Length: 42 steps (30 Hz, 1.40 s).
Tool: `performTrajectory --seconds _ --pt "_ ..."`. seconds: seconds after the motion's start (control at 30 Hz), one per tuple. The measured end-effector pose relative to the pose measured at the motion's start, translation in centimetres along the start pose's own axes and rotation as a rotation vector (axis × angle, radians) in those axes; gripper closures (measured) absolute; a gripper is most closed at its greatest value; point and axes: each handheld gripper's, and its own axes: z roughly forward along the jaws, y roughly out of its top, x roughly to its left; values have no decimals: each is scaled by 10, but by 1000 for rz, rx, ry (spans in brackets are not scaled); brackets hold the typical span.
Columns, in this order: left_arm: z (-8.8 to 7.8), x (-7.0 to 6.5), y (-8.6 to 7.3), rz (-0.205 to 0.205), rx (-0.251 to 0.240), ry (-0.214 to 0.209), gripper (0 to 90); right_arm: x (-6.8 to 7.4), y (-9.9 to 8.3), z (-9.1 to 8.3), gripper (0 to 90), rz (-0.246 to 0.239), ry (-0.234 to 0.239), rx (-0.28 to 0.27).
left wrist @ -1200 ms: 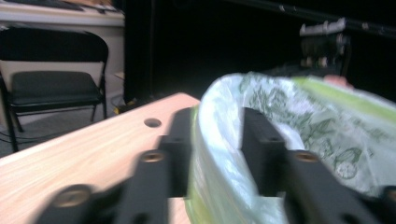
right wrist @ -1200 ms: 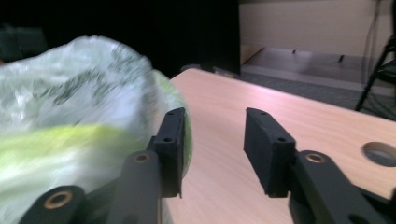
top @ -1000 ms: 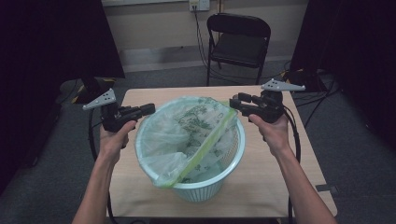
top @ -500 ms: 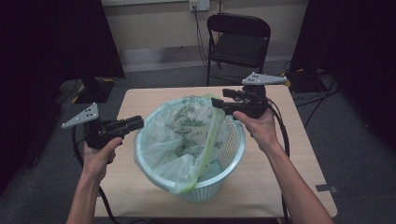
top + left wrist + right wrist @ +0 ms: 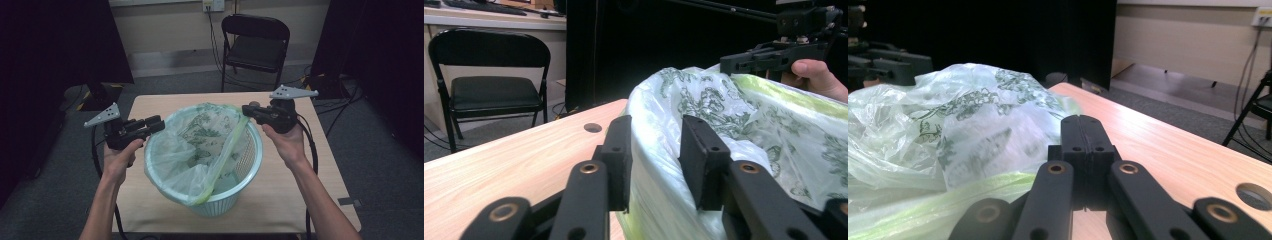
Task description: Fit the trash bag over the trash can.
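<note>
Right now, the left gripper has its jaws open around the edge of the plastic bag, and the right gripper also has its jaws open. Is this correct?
Not quite. The right gripper has its jaws shut flat together, as the right gripper view shows. The rest holds: the left gripper has its jaws open around the edge of the plastic bag in the laundry basket.

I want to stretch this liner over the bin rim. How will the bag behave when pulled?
The bag looks thin and crumpled, so probably floppy and light. Its glossy film may slip between pads. The bin seems light mesh plastic, so a hard tug might tip it.
</note>
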Motion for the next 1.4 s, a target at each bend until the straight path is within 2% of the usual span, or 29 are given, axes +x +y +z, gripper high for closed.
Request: performTrajectory --seconds 0.2,0.33,0.4,0.47,0.6,0.7,0.8,0.83,0.9,0.97,1.07,1.17,1.27,1.33,1.4 --pt "1 -4 -1 1 -5 5 675 -4 -22 -13 900 33 -24 -14" --pt "-2 -5 -3 0 -4 -2 663 -5 -37 -12 900 63 2 -20" --pt "-3 -3 -2 0 -1 -7 655 -6 -40 -8 900 64 6 -11" --pt "-2 0 -1 -16 -8 1 586 -8 -40 -2 900 70 22 -9" --pt "6 8 4 -26 -24 -4 541 -10 -34 11 900 43 24 2" --pt "15 14 9 -21 -8 -14 551 -15 -29 24 900 35 33 12" --pt "23 21 12 -24 2 -31 651 -19 -24 36 900 33 36 14" --pt "24 22 11 -22 9 -17 669 -21 -23 40 893 31 36 16" --pt "23 24 8 -18 14 -2 721 -24 -20 46 840 27 33 18" --pt "20 25 6 -34 0 -3 719 -29 -18 47 676 35 18 20" --pt "11 22 4 -29 -17 -9 742 -32 -13 37 579 46 -10 0" --pt "4 18 2 -20 -26 1 739 -27 -7 23 555 43 -16 -39" --pt "-5 13 -1 -24 -35 9 742 -17 -2 15 527 21 -15 -53" --pt "-13 7 -5 -33 -46 12 735 -10 1 13 488 17 1 -52" --pt "-22 1 -5 -9 -35 19 731 -2 2 13 484 3 25 -41"
